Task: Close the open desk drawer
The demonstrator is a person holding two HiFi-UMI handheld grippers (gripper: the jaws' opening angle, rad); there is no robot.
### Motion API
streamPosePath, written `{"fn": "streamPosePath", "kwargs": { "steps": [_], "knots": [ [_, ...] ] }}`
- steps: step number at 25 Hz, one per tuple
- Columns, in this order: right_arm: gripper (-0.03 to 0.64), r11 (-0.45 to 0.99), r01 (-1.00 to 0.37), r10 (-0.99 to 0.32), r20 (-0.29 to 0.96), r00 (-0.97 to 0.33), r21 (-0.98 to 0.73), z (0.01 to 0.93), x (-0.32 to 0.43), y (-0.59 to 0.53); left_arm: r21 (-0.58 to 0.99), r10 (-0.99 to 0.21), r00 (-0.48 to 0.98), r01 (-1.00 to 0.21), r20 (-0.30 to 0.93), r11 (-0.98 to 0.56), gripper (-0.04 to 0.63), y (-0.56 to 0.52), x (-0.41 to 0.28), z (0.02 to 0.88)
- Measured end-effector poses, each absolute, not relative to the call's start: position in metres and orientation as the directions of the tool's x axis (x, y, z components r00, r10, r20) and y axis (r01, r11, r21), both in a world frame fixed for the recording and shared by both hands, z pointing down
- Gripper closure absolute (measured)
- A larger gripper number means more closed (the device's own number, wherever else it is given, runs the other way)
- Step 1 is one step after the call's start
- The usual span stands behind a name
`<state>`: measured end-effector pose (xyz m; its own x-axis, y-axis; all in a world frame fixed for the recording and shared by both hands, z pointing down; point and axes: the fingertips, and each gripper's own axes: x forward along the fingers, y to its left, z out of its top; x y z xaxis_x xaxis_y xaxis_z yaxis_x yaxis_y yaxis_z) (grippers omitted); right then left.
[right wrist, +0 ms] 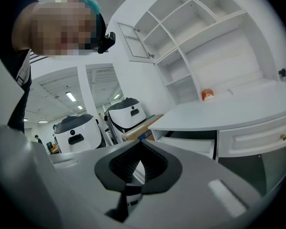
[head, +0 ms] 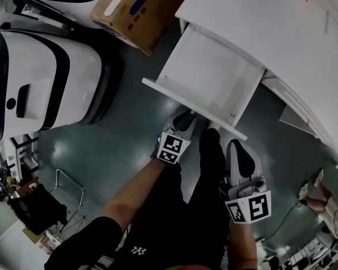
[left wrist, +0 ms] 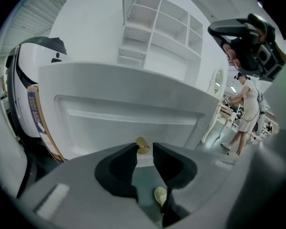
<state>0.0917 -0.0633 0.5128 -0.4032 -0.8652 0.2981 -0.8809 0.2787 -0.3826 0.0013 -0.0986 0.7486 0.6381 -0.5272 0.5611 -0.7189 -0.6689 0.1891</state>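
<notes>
Two claws noted. The left gripper (left wrist: 144, 151) has its jaws slightly apart, with the brass knob (left wrist: 142, 145) at their tips and the drawer front (left wrist: 124, 113) directly ahead. The right gripper (right wrist: 140, 146) is pressed together and empty, with the open drawer (right wrist: 190, 146) ahead to its right. Recommend a square, steady push at the knob to avoid skewing.

Dark glossy floor (head: 118, 151), white shelving (right wrist: 200, 37)

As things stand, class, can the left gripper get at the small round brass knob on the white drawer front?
Probably yes. The left gripper has its jaws apart, and the small round brass knob sits right before their gap on the white drawer front; nothing lies between.
</notes>
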Motion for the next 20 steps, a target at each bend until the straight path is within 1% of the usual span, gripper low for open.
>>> {"fn": "streamPosePath", "kwargs": {
  "steps": [2,3,20],
  "knots": [
    [0.594,0.271,-0.882,-0.865,0.305,-0.399,-0.385,0.516,0.096,-0.064,0.177,-0.534,0.624,-0.728,0.570,-0.662,0.517,-0.103,0.002,0.754],
    [0.594,0.268,-0.883,-0.864,0.309,-0.397,-0.386,0.518,0.098,-0.065,0.173,-0.536,0.620,-0.731,0.573,-0.660,0.520,-0.104,0.002,0.756],
    [0.595,0.191,-0.906,-0.887,0.330,-0.325,-0.379,0.531,0.167,-0.099,0.167,-0.540,0.606,-0.741,0.583,-0.651,0.520,-0.163,0.035,0.758]
  ]
}}
